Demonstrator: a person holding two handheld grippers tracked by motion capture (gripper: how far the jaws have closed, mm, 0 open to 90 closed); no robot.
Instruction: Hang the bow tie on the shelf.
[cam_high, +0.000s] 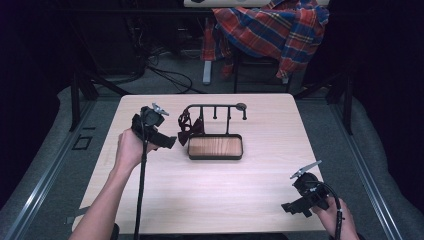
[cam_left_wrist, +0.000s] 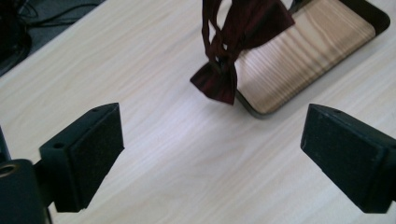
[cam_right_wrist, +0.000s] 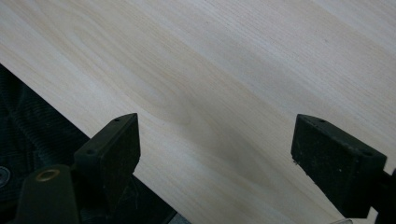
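Observation:
A dark red bow tie (cam_high: 189, 131) hangs from the left end of a black rack (cam_high: 215, 106), whose base is a wooden tray (cam_high: 215, 146). My left gripper (cam_high: 165, 141) is just left of the bow tie, apart from it and open. In the left gripper view the bow tie (cam_left_wrist: 224, 51) dangles ahead of the wide-spread jaws of my left gripper (cam_left_wrist: 215, 135), over the corner of the tray (cam_left_wrist: 303, 51). My right gripper (cam_high: 292, 206) rests near the table's front right corner. In the right gripper view my right gripper (cam_right_wrist: 215, 149) is open over bare wood.
The light wooden table (cam_high: 240, 190) has dark floor on all sides. A plaid shirt (cam_high: 272, 30) is draped over a chair behind the far edge. Cables (cam_high: 170, 75) lie on the floor there. The table's front edge (cam_right_wrist: 88, 130) runs close under the right gripper.

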